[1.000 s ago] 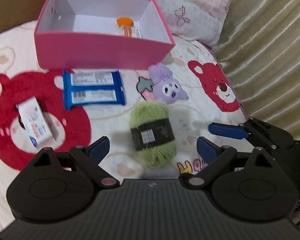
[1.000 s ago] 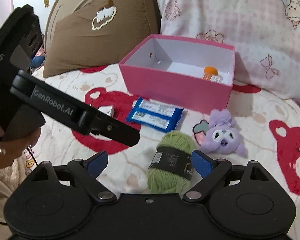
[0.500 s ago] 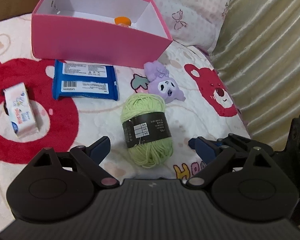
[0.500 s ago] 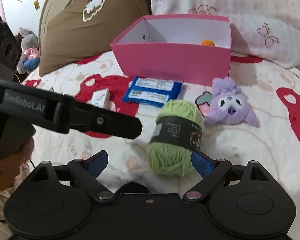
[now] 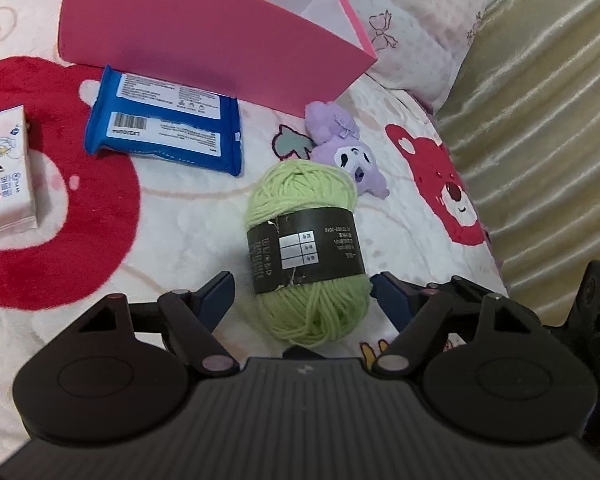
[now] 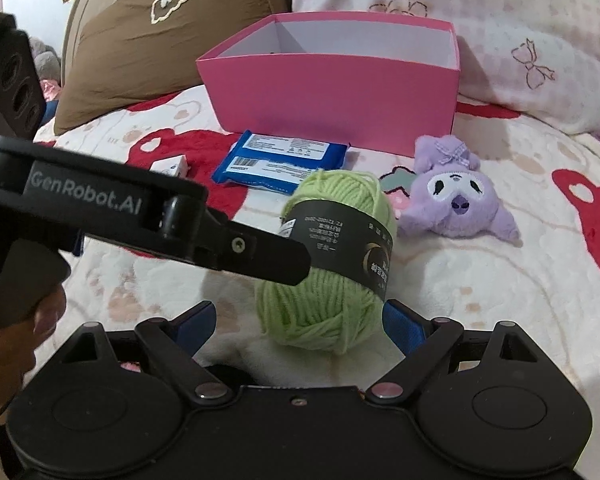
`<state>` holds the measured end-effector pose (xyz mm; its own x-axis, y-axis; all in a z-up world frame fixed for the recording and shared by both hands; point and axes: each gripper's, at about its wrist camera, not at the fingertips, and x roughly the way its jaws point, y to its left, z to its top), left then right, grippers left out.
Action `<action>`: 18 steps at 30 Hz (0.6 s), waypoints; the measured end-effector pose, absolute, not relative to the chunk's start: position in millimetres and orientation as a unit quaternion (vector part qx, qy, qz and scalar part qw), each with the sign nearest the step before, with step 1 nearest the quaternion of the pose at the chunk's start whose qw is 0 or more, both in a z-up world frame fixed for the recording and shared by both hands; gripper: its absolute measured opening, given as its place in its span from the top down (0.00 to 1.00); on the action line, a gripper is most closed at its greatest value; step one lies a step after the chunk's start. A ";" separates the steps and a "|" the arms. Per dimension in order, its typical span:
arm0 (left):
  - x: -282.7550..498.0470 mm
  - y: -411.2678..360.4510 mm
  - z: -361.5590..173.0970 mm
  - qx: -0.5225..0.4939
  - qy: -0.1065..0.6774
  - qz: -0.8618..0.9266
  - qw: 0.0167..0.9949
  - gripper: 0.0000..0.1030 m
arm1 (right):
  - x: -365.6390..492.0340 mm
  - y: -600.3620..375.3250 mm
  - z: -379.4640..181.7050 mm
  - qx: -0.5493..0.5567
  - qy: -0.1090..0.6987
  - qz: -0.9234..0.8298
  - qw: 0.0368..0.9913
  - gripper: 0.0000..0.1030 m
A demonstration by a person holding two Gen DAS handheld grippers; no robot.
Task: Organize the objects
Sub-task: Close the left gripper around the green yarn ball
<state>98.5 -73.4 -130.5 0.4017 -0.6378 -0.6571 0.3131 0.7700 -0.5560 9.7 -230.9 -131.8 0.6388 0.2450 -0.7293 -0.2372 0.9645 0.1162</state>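
Observation:
A green yarn ball (image 5: 306, 248) with a black label lies on the bed cover; it also shows in the right wrist view (image 6: 336, 256). My left gripper (image 5: 302, 300) is open, its blue pads on either side of the yarn's near end. My right gripper (image 6: 298, 322) is open too, low around the same yarn from the other side. A pink box (image 5: 204, 36) stands behind; it also shows in the right wrist view (image 6: 332, 96). A blue wipes pack (image 5: 164, 120), a purple plush (image 5: 348, 152) and a small tissue pack (image 5: 6, 164) lie nearby.
The bed cover (image 5: 60, 216) is white with red bear prints. A brown pillow (image 6: 160, 32) and a pink-patterned pillow (image 6: 520, 20) lie behind the box. A beige pleated headboard (image 5: 540, 120) stands at the right. The left gripper's body (image 6: 100, 208) crosses the right wrist view.
Both grippers have come down and forward toward the yarn ball, which now sits between the open fingers of each. The box's inside has dropped out of the left view.

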 end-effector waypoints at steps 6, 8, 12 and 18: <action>99.3 -80.0 -138.3 -0.179 0.464 -0.281 0.821 0.46 | 17.5 -239.1 -140.8 0.029 0.405 0.120 0.906 0.10; 100.6 -80.4 -141.1 -0.187 0.466 -0.281 0.818 0.47 | 19.1 -241.2 -144.0 0.034 0.405 0.118 0.906 0.10; 103.4 -82.5 -142.9 -0.188 0.465 -0.278 0.819 0.47 | 25.2 -245.0 -149.4 0.051 0.407 0.118 0.904 0.10; 108.2 -85.7 -150.2 -0.204 0.475 -0.273 0.811 0.46 | 36.2 -243.5 -158.6 0.052 0.413 0.107 0.903 0.24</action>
